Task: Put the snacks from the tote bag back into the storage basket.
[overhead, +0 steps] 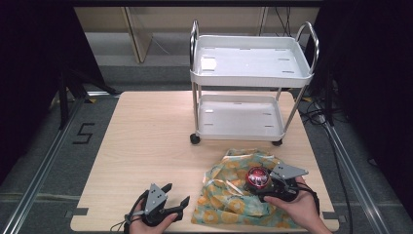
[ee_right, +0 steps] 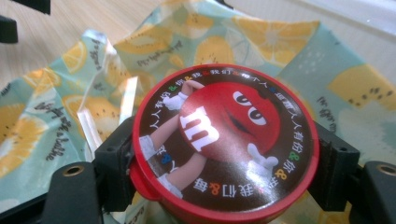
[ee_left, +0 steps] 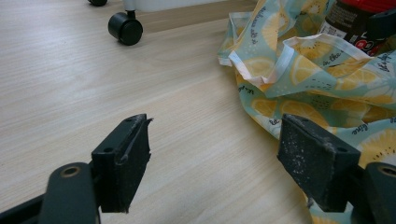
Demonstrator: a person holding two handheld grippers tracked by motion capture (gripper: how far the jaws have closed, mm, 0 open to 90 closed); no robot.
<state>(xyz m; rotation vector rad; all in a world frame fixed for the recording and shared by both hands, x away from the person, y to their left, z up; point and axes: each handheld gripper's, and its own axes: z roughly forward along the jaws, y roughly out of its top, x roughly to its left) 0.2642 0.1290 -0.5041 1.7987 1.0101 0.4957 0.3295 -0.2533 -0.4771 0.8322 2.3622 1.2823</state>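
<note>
A round candy tub with a red lid (overhead: 257, 177) (ee_right: 224, 142) is held over a crumpled lemon-print bag (overhead: 238, 195) (ee_right: 56, 116) at the table's front right. My right gripper (overhead: 272, 187) (ee_right: 224, 163) is shut on the tub, one jaw on each side of it. At the front left my left gripper (overhead: 176, 196) (ee_left: 219, 163) is open over bare wood, its jaws wide apart, with the bag (ee_left: 317, 79) just to its right. The tub's dark side (ee_left: 348, 21) shows at the top right of the left gripper view.
A white two-shelf trolley (overhead: 251, 78) on black castors (ee_left: 125, 28) stands on the far half of the wooden table (overhead: 146, 146). Its shelves hold nothing. The table's front edge lies just below both hands.
</note>
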